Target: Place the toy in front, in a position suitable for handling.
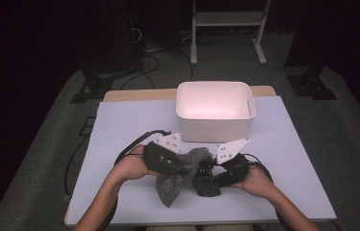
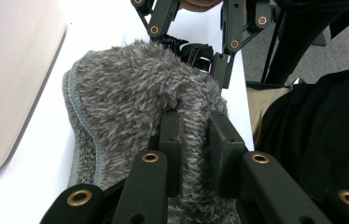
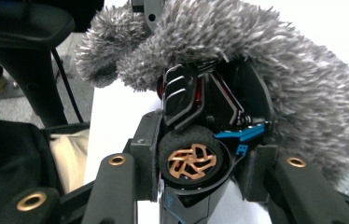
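- Item, left: my left gripper [image 1: 180, 163], fingers [image 2: 170, 140] pinched tight on a fold of the fuzzy grey sock [image 1: 178, 180]. Pile bulges up between the pads; grip is on cloth alone, as far as the left gripper view shows.
- Item, centre: the sock, held just above the tabletop [image 1: 120, 125], its cuffed end drooping toward me, its upper part draped over the toy car [image 1: 207, 185]. White bin [image 1: 215, 113] stands just behind, apart from both.
- Item, right: my right gripper [image 1: 209, 172], fingers [image 3: 144, 154] half-closed across the black toy car, clamping it at the bronze-spoked wheel [image 3: 192, 161]. The car's far end is buried in the fuzz.
- Handling note: I judge the step to be drawing sock and car together or apart. Best done by keeping the right hand steady as anchor and moving only the left, along the car's length.
- Caution: the fuzz may snag on the wheels or body edges; ease, do not jerk.
- Caution: the wheel can roll under the pads; hold square.
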Action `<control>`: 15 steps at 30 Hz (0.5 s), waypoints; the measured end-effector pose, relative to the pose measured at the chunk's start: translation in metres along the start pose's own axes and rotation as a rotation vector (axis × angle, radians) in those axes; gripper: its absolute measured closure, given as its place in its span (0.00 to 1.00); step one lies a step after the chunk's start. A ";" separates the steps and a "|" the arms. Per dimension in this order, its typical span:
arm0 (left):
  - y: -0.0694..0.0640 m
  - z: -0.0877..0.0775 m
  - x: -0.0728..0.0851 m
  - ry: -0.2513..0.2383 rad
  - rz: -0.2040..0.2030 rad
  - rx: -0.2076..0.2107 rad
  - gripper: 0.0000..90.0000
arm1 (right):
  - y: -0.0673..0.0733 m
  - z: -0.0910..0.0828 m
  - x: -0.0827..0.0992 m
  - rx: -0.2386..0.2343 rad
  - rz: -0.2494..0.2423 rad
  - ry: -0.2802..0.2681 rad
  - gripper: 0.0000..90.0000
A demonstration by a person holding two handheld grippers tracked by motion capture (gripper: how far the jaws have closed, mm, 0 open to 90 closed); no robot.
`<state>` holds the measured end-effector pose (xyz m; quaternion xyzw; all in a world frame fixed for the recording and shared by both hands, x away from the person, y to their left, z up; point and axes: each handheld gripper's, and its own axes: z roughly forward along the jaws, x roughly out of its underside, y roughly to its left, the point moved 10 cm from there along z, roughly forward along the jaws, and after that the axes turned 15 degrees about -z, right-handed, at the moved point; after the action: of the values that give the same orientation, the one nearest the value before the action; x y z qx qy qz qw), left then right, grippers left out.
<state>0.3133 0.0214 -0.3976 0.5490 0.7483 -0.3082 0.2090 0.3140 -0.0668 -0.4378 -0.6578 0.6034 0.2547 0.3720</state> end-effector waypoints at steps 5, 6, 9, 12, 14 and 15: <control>-0.003 0.002 -0.004 0.001 0.012 0.003 0.86 | 0.001 -0.004 0.001 -0.002 -0.014 0.027 0.63; -0.002 0.001 -0.004 0.000 0.015 0.002 0.86 | 0.001 -0.006 0.002 -0.003 -0.005 0.031 0.63; 0.000 0.000 0.000 0.008 0.006 -0.006 0.86 | 0.001 -0.008 0.003 0.002 -0.001 0.033 0.63; 0.004 0.002 0.010 0.020 -0.017 -0.014 0.86 | 0.001 -0.010 0.005 0.006 0.001 0.021 0.63; 0.005 0.004 0.016 0.030 -0.028 -0.016 0.86 | 0.001 -0.011 0.006 0.013 0.010 0.007 0.63; 0.005 0.004 0.016 0.022 -0.029 -0.009 0.86 | 0.000 -0.011 0.007 0.017 0.017 -0.002 0.63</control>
<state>0.3129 0.0310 -0.4123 0.5404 0.7599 -0.3019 0.1986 0.3135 -0.0803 -0.4367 -0.6493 0.6108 0.2534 0.3757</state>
